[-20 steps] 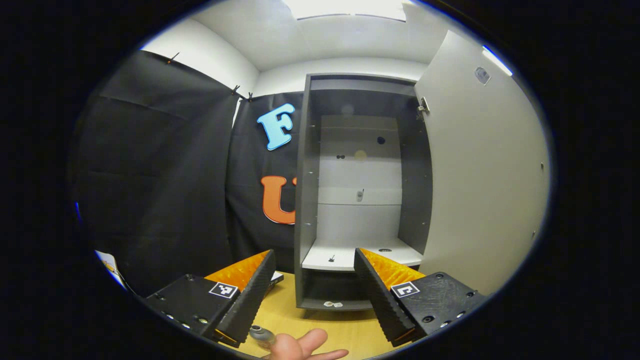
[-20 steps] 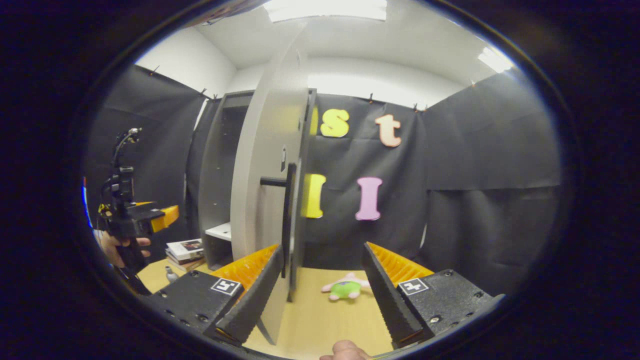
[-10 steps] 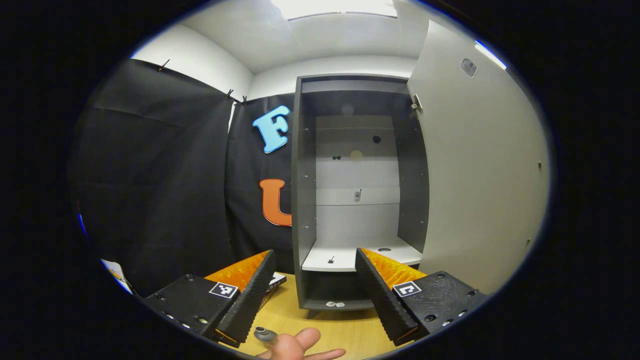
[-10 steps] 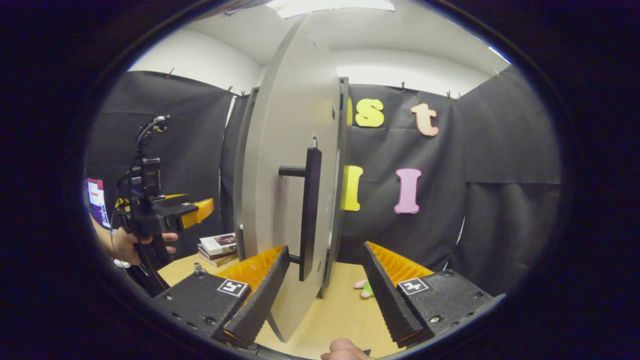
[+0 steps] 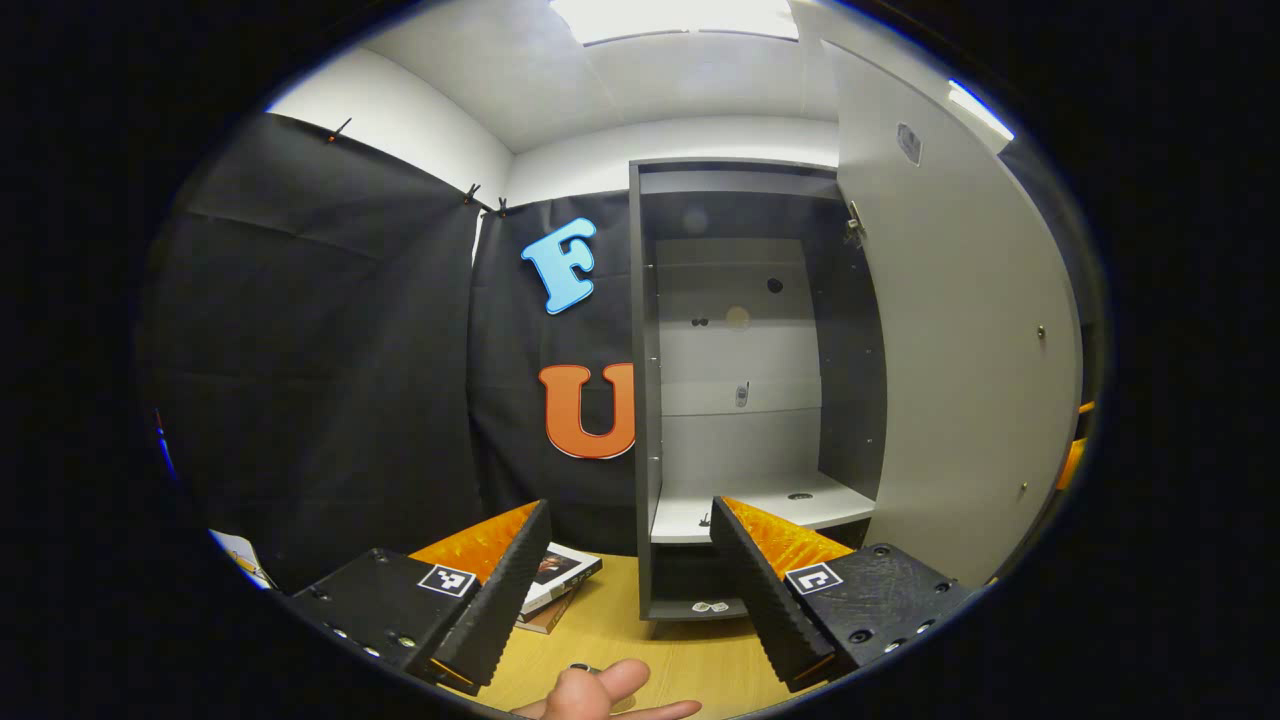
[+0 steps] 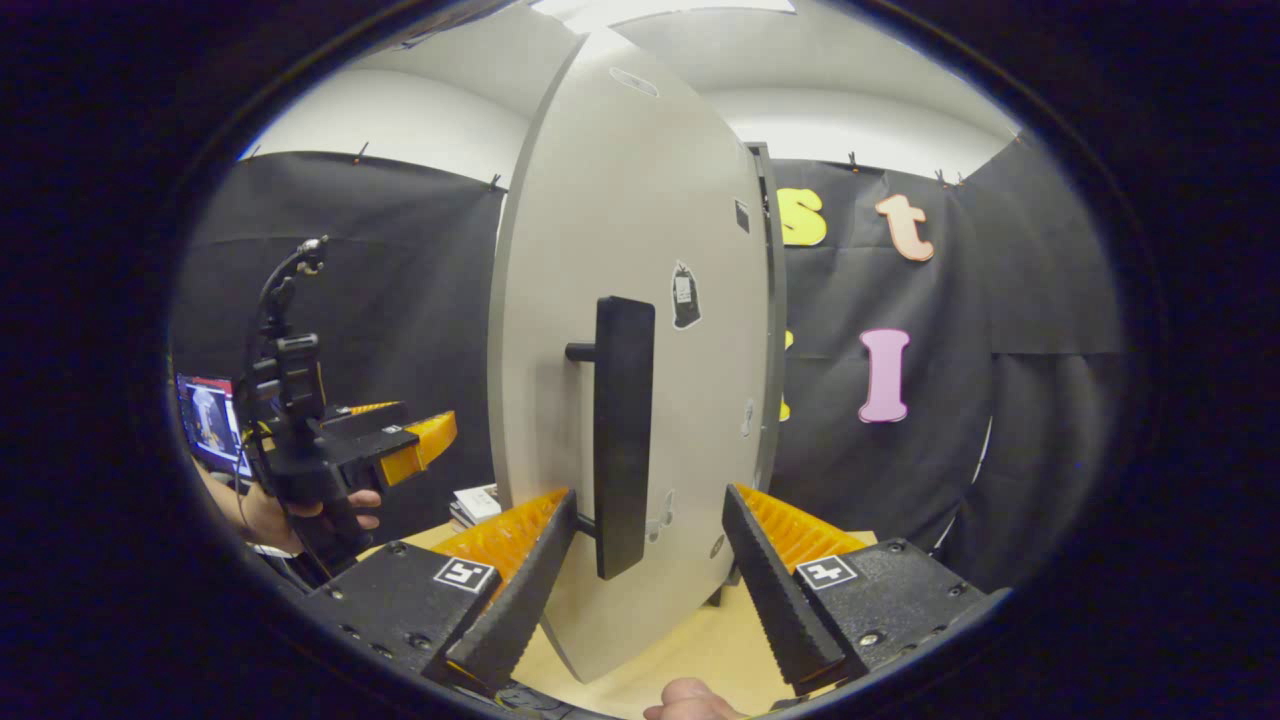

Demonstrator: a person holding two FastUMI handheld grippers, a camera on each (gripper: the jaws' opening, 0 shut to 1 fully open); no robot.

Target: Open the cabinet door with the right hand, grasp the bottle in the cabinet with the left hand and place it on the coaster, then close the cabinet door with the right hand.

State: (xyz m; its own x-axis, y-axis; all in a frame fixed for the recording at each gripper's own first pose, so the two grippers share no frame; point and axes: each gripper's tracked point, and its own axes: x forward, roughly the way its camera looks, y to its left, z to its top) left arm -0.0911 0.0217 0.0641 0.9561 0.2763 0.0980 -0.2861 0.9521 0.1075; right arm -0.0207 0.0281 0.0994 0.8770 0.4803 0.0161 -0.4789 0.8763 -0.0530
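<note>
Fingers (image 6: 770,580) spread; door handle (image 6: 622,430) between, untouched.

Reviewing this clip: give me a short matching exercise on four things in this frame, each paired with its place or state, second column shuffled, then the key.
Column one:
1. cabinet door
2. door handle
3. books
4. left gripper

Column two:
A. lying on the wooden table left of the cabinet
B. fingers spread apart, holding nothing
C. swung partway open, with the shelves in sight
D. a dark upright bar between the right gripper's open fingers

Pairs: 1-C, 2-D, 3-A, 4-B
</note>
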